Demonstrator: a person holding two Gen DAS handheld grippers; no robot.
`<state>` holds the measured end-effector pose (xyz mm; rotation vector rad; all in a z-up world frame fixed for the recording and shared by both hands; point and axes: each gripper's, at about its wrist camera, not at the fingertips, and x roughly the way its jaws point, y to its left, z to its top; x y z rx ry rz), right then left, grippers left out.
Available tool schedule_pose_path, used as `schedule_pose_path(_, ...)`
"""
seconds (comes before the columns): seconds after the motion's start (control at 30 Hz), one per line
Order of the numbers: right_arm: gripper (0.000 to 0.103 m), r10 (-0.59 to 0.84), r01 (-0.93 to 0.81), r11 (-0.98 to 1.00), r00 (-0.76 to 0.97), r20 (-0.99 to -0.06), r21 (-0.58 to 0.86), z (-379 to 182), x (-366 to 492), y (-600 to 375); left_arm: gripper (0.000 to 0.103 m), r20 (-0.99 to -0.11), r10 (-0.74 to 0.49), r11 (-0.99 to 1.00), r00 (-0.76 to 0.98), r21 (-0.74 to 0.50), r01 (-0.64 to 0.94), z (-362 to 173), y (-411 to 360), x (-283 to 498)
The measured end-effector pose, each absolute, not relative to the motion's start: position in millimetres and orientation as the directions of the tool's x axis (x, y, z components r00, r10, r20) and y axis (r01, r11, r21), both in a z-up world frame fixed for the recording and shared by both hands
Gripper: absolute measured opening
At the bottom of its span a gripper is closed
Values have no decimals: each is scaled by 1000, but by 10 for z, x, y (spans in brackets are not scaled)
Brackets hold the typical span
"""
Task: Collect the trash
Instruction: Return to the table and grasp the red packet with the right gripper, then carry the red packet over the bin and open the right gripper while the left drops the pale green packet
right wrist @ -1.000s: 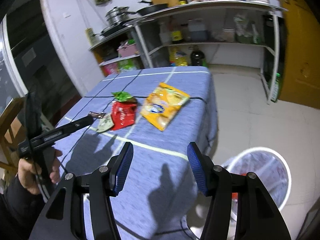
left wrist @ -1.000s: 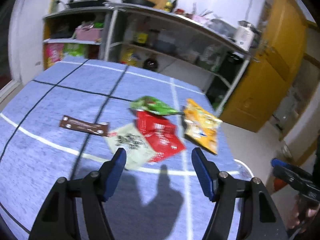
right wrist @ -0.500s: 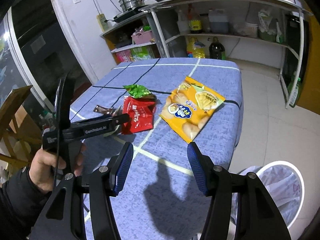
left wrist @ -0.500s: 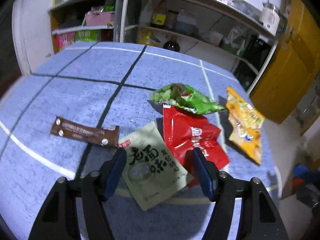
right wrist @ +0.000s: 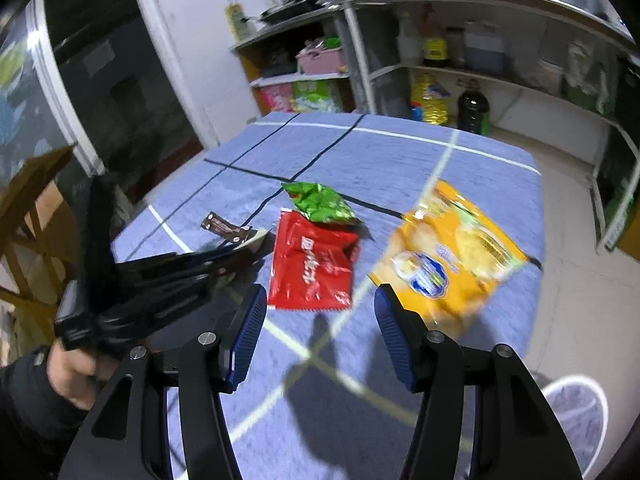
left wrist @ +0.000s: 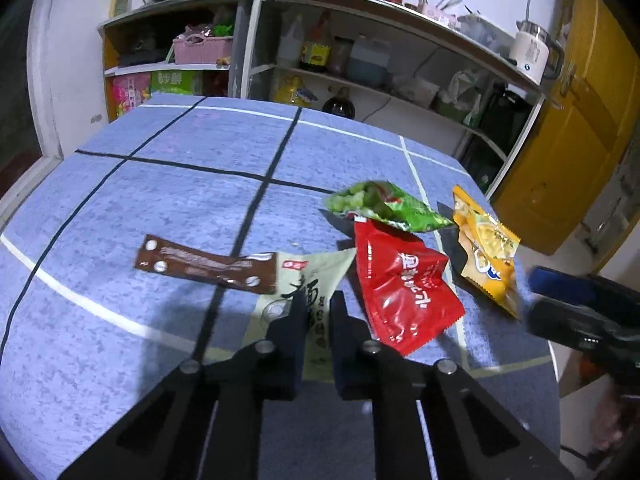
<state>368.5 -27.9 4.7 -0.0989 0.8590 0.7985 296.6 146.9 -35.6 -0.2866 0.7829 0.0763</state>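
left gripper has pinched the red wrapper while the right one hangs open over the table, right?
Not the red wrapper: the left wrist view shows the left gripper closed on the pale green packet. The right gripper does hang open.

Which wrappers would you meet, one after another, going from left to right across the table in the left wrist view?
Brown wrapper → pale green packet, pinched by the left gripper → red packet → yellow bag. The green bag overlaps the red packet's span, so it is left out.
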Motion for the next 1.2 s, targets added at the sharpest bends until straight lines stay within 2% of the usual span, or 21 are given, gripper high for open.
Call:
schedule_pose_path(0.23,57,503,-687,714,369,-781,136,-190,3964,156,9,-689,-81,948,720,-277,-158,-315,1648,2795)
schedule_pose_path(0.5,57,486,-660,729,310,-817,183,-411,4264,392,8,-678,-105,945,728,-296,-141,-303,1751,2743)
schedule_pose_path(0.57,50,481,-661,731,322,-816,170,-413,4250,411,8,-674,-108,944,731,-299,-137,-301,1775,2725)
schedule_pose_path(0.67,25,479,-648,743,339,-810,169,-386,4248,388,8,-673,-109,942,732,-304,-139,-300,1808,2701)
schedule_pose_path(0.7,10,484,-646,743,340,-806,174,-377,4249,379,8,-673,-110,942,732,-305,-139,-299,1809,2696)
schedule_pose_path(0.73,6,489,-644,743,339,-804,181,-368,4246,372,8,-673,-109,942,732,-305,-139,-296,1808,2694)
schedule_pose_path(1.2,2,537,-639,743,391,-748,199,-114,3938,133,7,-649,-128,947,750,-306,-103,-161,1718,2652)
